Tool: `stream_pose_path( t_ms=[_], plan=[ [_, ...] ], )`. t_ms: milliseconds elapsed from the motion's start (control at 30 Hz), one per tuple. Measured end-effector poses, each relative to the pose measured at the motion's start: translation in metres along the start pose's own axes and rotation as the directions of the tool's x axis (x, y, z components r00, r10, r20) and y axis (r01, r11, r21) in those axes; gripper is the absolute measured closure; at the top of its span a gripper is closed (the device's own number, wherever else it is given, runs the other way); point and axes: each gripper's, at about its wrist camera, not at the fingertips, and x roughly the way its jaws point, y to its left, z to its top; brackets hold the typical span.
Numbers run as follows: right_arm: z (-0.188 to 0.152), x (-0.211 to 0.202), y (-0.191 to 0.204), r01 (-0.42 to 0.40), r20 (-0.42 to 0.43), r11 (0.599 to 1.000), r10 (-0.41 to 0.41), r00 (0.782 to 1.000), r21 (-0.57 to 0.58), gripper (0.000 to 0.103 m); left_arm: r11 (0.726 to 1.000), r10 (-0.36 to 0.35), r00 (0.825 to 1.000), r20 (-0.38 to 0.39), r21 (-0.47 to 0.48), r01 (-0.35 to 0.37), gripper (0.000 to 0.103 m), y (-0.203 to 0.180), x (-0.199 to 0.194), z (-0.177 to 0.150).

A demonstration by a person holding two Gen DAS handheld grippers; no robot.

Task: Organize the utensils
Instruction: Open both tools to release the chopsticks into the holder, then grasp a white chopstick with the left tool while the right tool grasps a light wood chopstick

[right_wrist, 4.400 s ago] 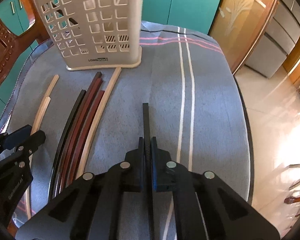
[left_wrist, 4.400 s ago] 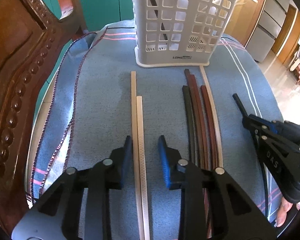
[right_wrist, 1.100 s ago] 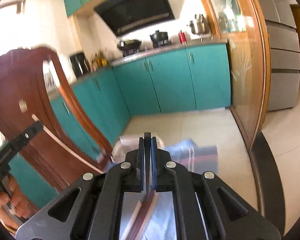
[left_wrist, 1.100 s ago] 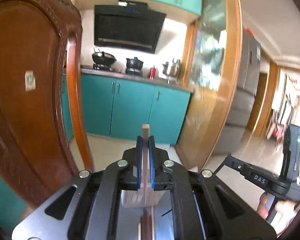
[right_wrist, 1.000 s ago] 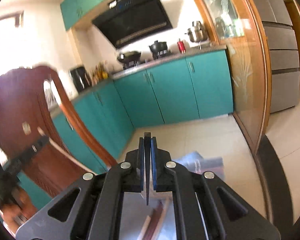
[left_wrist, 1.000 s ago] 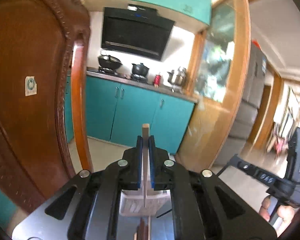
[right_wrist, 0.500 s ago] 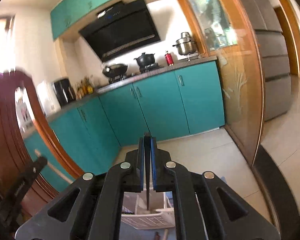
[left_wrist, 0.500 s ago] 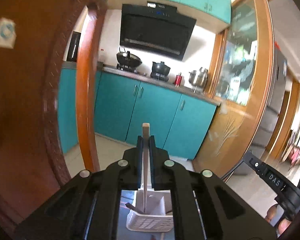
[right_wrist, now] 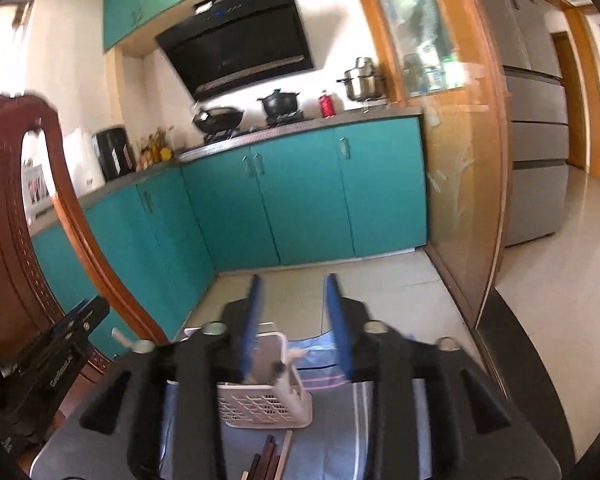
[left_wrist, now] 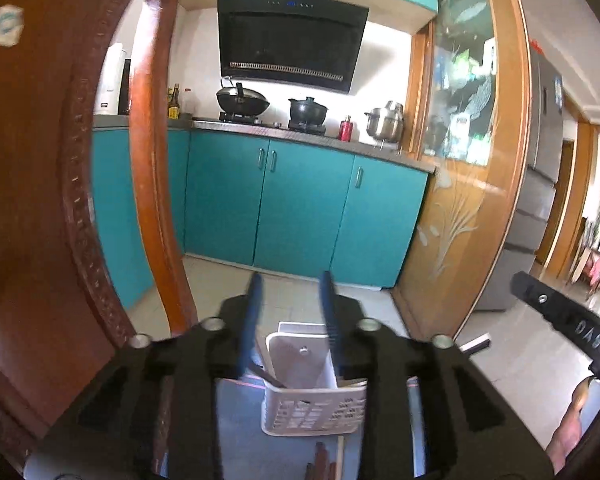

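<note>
Basket, white and latticed, sits low at centre in my left view, on the blue cloth, with a dark stick leaning out of its left side. In my right view the same basket lies low and left of centre. Chopsticks left on the cloth show just below it, brown and pale ends only.

My left gripper is spread wide with nothing between its jaws; the basket mouth shows in the gap. My right gripper is equally wide apart and empty, its left finger overlapping the basket rim in the picture.

Room is tight on the left: the carved wooden chair fills the left third of my left view and stands at the left edge of my right view. To the right there is open tiled floor. Teal cabinets run across the middle behind, with pots on the counter and the range hood above.
</note>
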Motion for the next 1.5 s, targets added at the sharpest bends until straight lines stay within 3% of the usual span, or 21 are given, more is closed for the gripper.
stream_pose_path(
  t_ms=[100,200,233,333,400,467,533,567,667,800,1067,1167,1233,1367,1500],
  plan=[
    [-0.01,-0.027,-0.022,0.04,0.056,0.999,-0.041,0.998,0.032,0.057,1.0,-0.014,1.0,-0.016,-0.019,0.014,0.061,0.007,-0.015,-0.012],
    [-0.033,-0.044,-0.049,0.148,0.09,0.985,-0.155,0.984,0.085,0.056,0.999,0.008,0.993,-0.12,0.032,-0.004,0.055,0.007,-0.017,-0.03],
    [-0.043,-0.043,-0.057,0.169,0.065,0.98,-0.176,0.982,0.107,0.056,0.998,0.029,0.988,-0.151,0.059,-0.02,0.055,0.007,-0.016,-0.038],
    [-0.079,-0.012,-0.068,0.191,-0.146,0.976,-0.175,0.974,0.101,0.057,0.991,0.093,0.962,-0.256,0.121,-0.064,0.055,0.009,-0.005,-0.063],
    [-0.104,0.02,-0.061,0.139,-0.307,0.989,-0.115,0.945,0.057,0.057,0.991,0.117,0.929,-0.35,0.101,-0.087,0.055,0.015,0.008,-0.079],
    [-0.135,0.054,-0.041,0.066,-0.456,0.997,-0.073,0.887,-0.03,0.057,0.994,0.108,0.912,-0.395,0.075,-0.086,0.055,0.019,0.014,-0.086],
    [-0.16,0.073,-0.022,0.021,-0.542,0.996,-0.067,0.838,-0.09,0.057,0.993,0.117,0.903,-0.413,0.072,-0.096,0.055,0.019,0.018,-0.091],
    [-0.176,0.085,-0.011,-0.021,-0.597,0.993,-0.053,0.801,-0.116,0.057,0.991,0.127,0.901,-0.415,0.079,-0.104,0.055,0.018,0.019,-0.092],
    [-0.202,0.103,0.01,-0.057,-0.653,0.983,-0.071,0.754,-0.173,0.057,0.991,0.133,0.895,-0.425,0.082,-0.108,0.054,0.018,0.021,-0.095],
    [-0.213,0.117,0.021,-0.049,-0.643,0.98,-0.087,0.761,-0.191,0.057,0.989,0.147,0.885,-0.442,0.096,-0.116,0.048,0.02,0.027,-0.099],
    [-0.212,0.146,0.036,-0.017,-0.626,0.973,-0.134,0.768,-0.228,0.057,0.985,0.171,0.844,-0.508,0.103,-0.138,0.045,0.038,0.037,-0.114],
    [-0.21,0.147,0.037,-0.026,-0.619,0.973,-0.126,0.775,-0.231,0.07,0.983,0.182,0.828,-0.531,0.124,-0.136,0.044,0.042,0.039,-0.12],
    [-0.208,0.156,0.033,-0.016,-0.632,0.973,-0.137,0.763,-0.23,0.075,0.983,0.175,0.813,-0.555,0.139,-0.117,0.044,0.041,0.042,-0.127],
    [-0.2,0.169,0.035,-0.018,-0.61,0.957,-0.169,0.774,-0.289,0.081,0.983,0.147,0.778,-0.611,0.176,-0.047,0.043,0.034,0.048,-0.146],
    [-0.204,0.154,0.037,-0.072,-0.648,0.933,-0.188,0.738,-0.352,0.087,0.974,0.117,0.716,-0.688,0.221,0.053,0.043,0.023,0.056,-0.172]
  ],
)
